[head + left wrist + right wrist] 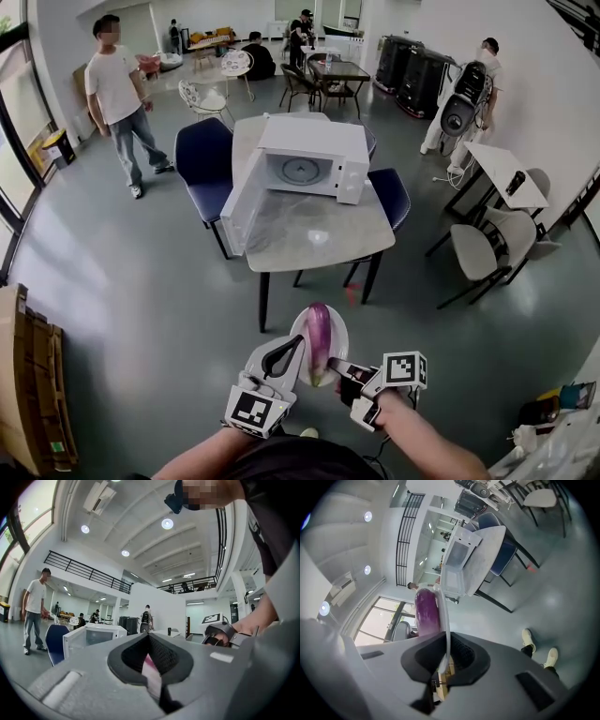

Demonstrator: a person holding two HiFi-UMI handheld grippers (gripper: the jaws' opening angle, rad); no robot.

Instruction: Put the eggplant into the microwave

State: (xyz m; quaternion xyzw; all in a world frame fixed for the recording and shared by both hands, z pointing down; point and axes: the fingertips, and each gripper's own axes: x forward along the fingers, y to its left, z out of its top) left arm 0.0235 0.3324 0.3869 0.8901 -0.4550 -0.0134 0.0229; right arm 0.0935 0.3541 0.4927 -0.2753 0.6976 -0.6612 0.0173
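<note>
A purple eggplant (320,339) lies on a white plate (339,336) that I carry above the grey floor, short of the table. My left gripper (296,349) is shut on the plate's left rim and my right gripper (336,367) is shut on its near right rim. In the right gripper view the eggplant (426,612) lies along the plate rim (444,616) that runs into my right gripper (443,660). The left gripper (152,667) pinches a pale edge of the plate (151,671). The white microwave (314,155) stands on the table (319,239) ahead, its door (242,211) swung open to the left.
Blue chairs (206,159) stand round the table. A person (120,103) walks at the back left, another (469,98) stands at the right by a white table (502,169) with grey chairs (483,248). Cardboard (33,384) is stacked at the left.
</note>
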